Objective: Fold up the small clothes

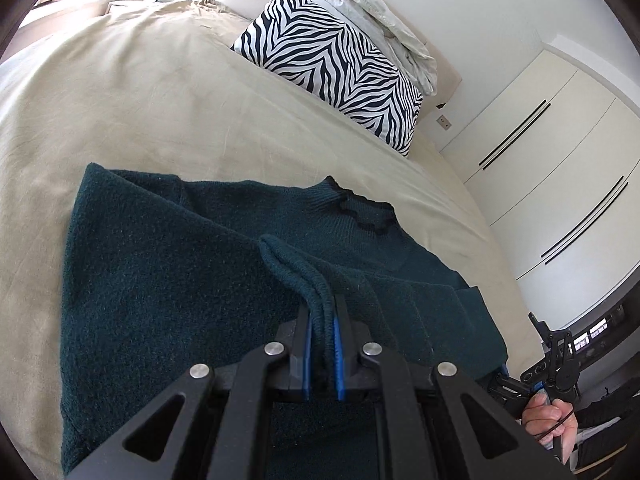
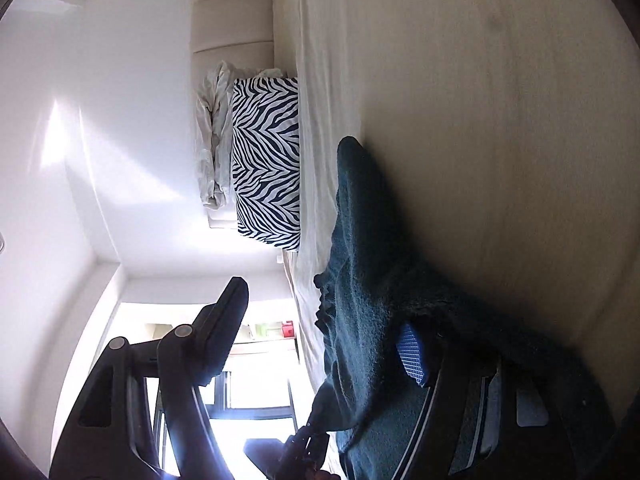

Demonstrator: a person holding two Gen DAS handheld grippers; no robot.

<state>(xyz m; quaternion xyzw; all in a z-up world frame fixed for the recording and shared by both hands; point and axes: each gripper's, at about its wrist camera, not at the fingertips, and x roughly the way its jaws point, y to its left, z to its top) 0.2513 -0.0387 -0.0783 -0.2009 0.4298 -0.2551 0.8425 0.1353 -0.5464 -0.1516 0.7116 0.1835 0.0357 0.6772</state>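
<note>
A dark green knitted sweater (image 1: 168, 280) lies partly folded on a beige bed sheet (image 1: 140, 112), collar toward the pillows. My left gripper (image 1: 323, 312) is shut on a bunched fold of the sweater and holds it just above the garment. My right gripper (image 2: 324, 320) is open, turned on its side at the sweater's right edge (image 2: 360, 280); its blue-padded finger (image 2: 412, 354) lies under the fabric, the other finger (image 2: 228, 320) stands clear in the air. The right gripper and the hand holding it also show in the left wrist view (image 1: 552, 368).
A zebra-print pillow (image 1: 332, 64) and a crumpled white pillow (image 1: 380, 16) lean at the headboard. White wardrobe doors (image 1: 560, 160) stand right of the bed. A window (image 2: 256, 360) is at the far side.
</note>
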